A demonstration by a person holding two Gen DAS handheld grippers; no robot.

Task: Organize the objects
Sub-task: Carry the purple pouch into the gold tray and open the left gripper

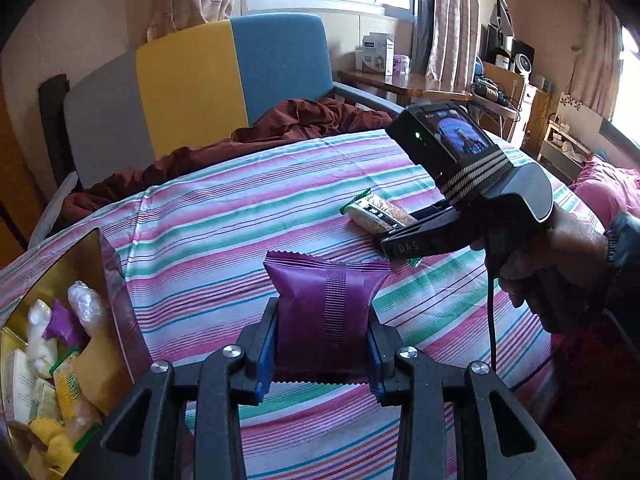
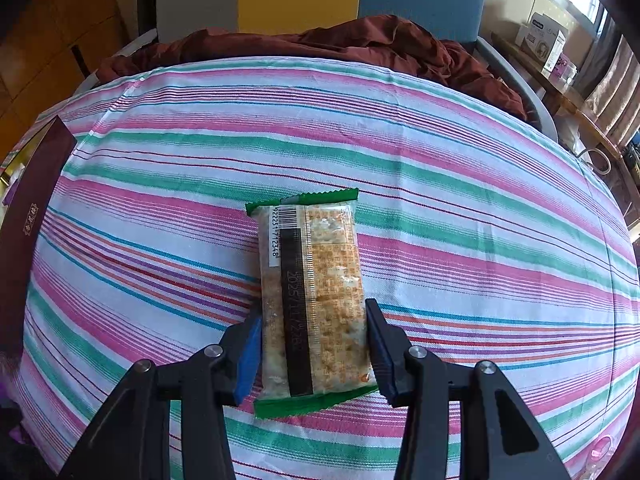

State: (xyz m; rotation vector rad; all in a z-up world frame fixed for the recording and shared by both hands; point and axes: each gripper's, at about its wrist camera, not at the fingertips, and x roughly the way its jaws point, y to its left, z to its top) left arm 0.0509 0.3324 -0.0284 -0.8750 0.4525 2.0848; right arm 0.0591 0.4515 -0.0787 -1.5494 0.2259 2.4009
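Currently the left gripper (image 1: 322,330) is clamping a purple snack packet (image 1: 326,304), blue pads pressing both its sides, packet standing upright off the striped bedsheet (image 1: 224,216). No print is readable on the purple wrapper, just a ribbed seam down its middle. At 8 o'clock in the left wrist view a gold-lined box (image 1: 96,276) is sitting open, holding assorted wrapped snacks; a yellow packet (image 1: 70,390) in there has writing too small to read.

Right gripper (image 2: 314,344) is pinching a clear, green-edged cereal bar packet (image 2: 312,300), pads touching its long sides, the bar lying on the sheet and pointing toward 12 o'clock. Barcode label on it is reading "922251 712348" sideways; a dark strip is carrying printed digits, too blurred to be sure of. In the left view the same bar is showing at 2 o'clock, under the right gripper, whose body is lettered "DAS", with a hand (image 1: 560,256) gripping the handle.

Maroon box side (image 2: 30,216) at 9 o'clock in the right view is bearing a small gold emblem, unreadable. A rust-brown blanket (image 2: 360,40) is bunching at 12 o'clock.
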